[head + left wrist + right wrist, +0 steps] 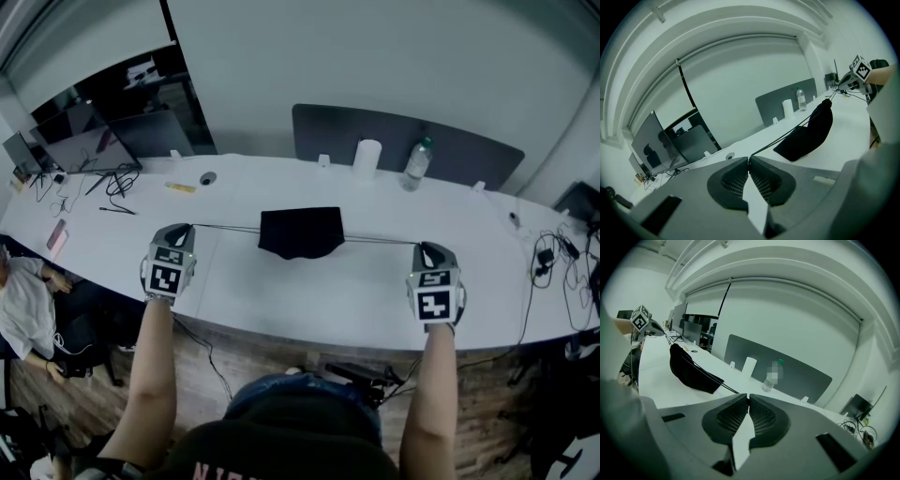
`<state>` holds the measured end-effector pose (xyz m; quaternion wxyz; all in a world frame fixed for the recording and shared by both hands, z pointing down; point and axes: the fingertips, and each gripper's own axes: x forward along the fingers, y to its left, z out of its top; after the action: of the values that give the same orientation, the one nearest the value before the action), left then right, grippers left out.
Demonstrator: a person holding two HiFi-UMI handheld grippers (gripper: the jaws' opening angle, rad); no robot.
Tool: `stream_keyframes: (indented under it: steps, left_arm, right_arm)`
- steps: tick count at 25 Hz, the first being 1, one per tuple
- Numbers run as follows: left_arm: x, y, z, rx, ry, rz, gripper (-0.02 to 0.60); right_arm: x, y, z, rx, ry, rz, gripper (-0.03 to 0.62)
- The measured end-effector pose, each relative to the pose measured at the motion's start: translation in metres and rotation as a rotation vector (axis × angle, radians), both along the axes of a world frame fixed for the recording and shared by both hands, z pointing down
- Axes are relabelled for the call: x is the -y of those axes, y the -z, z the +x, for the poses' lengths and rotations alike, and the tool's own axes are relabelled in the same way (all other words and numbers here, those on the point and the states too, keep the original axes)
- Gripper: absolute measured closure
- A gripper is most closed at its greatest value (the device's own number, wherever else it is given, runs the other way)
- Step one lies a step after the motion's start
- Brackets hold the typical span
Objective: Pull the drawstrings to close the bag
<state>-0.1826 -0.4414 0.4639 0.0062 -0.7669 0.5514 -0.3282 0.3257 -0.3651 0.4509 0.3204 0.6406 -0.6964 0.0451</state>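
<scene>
A black drawstring bag (pixel 300 232) lies in the middle of the white table (pixel 309 300), its mouth gathered. One taut black drawstring (pixel 225 228) runs left to my left gripper (pixel 190 227), which is shut on the cord's end. The other drawstring (pixel 380 241) runs right to my right gripper (pixel 421 246), shut on it too. In the left gripper view the cord (pixel 780 137) leaves the closed jaws (pixel 749 159) toward the bag (pixel 808 133). The right gripper view shows the same: jaws (pixel 747 395) closed, cord (pixel 727 388) leading to the bag (pixel 689 369).
Behind the bag stand a white cylinder (pixel 367 157), a water bottle (pixel 416 164) and a grey divider panel (pixel 469 145). Cables (pixel 117 183) and a phone (pixel 57 234) lie at the table's left, more cables (pixel 553 253) at its right. A person (pixel 23 300) sits at the left.
</scene>
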Motion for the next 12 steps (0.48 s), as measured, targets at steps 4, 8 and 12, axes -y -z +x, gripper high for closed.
stream_keyframes:
  steps: [4,8,12]
  left_arm:
    - [0.001,-0.001,-0.003,-0.003,0.008,-0.001,0.566]
    - [0.004,-0.001,-0.008,-0.011,0.018,0.003,0.566]
    - [0.005,0.000,-0.014,-0.018,0.026,0.007,0.566]
  right_arm:
    - [-0.001,-0.001,0.002,-0.003,-0.004,-0.001,0.586]
    - [0.001,-0.001,0.004,-0.002,-0.009,-0.001,0.585]
    - [0.002,0.000,0.003,0.001,-0.016,0.006,0.586]
